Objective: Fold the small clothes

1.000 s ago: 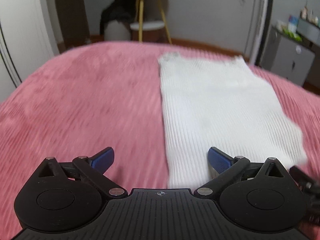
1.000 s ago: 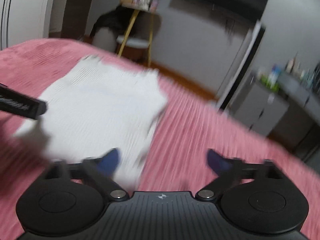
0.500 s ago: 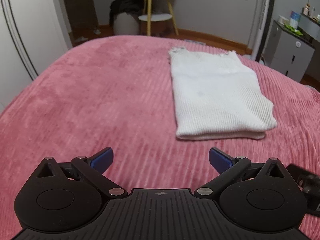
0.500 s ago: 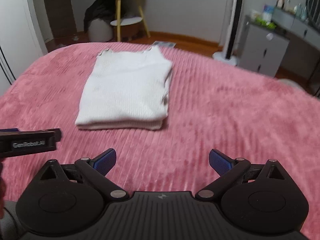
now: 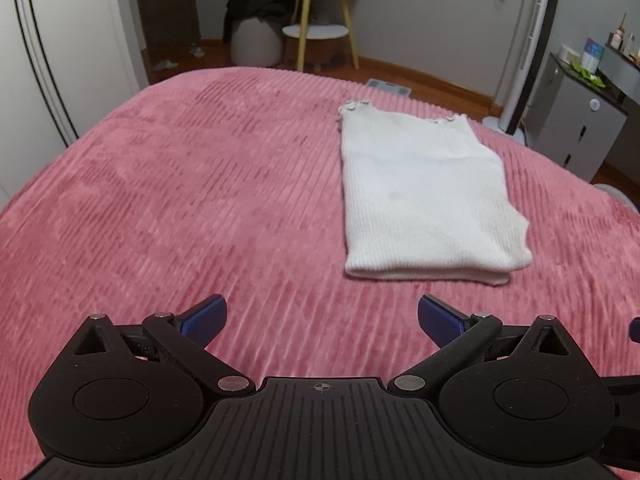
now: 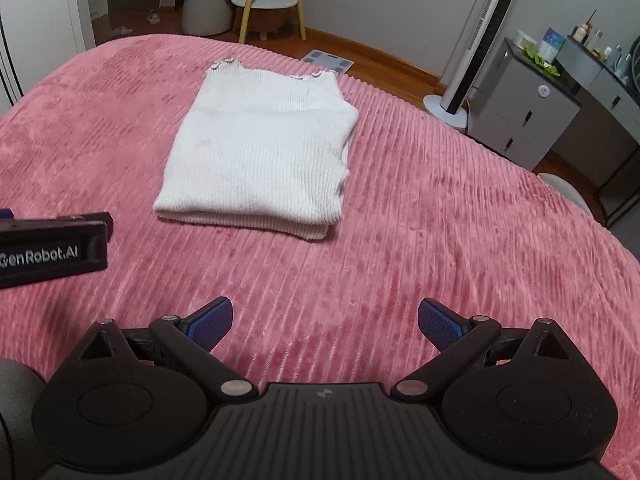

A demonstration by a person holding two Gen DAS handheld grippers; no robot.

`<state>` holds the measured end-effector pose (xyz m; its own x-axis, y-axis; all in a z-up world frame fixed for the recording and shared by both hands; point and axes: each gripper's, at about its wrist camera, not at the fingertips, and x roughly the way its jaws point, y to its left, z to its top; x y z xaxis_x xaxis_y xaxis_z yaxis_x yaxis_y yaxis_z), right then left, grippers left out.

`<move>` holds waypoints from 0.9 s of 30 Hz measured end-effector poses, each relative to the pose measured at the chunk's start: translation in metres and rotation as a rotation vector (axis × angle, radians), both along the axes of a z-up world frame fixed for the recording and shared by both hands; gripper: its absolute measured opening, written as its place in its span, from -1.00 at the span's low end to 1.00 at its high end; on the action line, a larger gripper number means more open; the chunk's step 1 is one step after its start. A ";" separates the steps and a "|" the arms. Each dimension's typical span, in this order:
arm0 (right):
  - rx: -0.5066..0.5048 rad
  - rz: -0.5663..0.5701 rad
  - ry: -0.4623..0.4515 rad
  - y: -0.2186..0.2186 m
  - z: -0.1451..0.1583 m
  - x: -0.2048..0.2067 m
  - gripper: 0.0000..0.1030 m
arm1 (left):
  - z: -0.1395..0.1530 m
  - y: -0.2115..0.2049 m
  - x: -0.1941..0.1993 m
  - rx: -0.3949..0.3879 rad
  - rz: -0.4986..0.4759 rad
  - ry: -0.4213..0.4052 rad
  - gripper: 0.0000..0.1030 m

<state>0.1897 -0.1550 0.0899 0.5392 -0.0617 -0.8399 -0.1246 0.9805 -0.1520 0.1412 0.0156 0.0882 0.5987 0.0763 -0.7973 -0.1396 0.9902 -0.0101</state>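
1. A white ribbed top (image 5: 424,196) lies folded into a rectangle on a bed covered by a pink ribbed blanket (image 5: 180,200).
2. Its doubled fold edge faces the cameras, with the layers stacked one on the other; the scalloped trim with small buttons sits at the far end.
3. In the left wrist view the top lies ahead and to the right of the left tongs (image 5: 322,318).
4. The left tongs stand spread wide with nothing between the blue pads (image 5: 204,318); they are over bare blanket, apart from the top.
5. In the right wrist view the same top (image 6: 260,152) lies ahead and to the left of the right tongs (image 6: 325,319).
6. The right tongs are likewise spread wide and hold nothing, with bare blanket (image 6: 440,220) between the pads.
7. The body of the left tool, with white lettering, shows at the left edge of the right wrist view, near the top's near-left corner but not touching it.
8. Beyond the bed stand a yellow-legged stool (image 5: 320,32), a white tower fan (image 6: 476,40) and a grey cabinet (image 6: 524,116).
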 end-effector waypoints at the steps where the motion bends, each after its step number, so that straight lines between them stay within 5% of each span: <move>1: 0.005 0.000 0.000 0.000 0.002 0.000 0.92 | 0.001 0.000 0.000 -0.002 -0.001 0.001 1.00; 27: 0.014 -0.030 -0.042 -0.007 0.021 -0.001 0.92 | 0.014 -0.015 -0.005 -0.010 -0.025 -0.010 1.00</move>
<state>0.1889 -0.1616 0.1106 0.5724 -0.0667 -0.8173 -0.0888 0.9858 -0.1427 0.1357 0.0005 0.1018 0.6084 0.0536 -0.7919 -0.1146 0.9932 -0.0209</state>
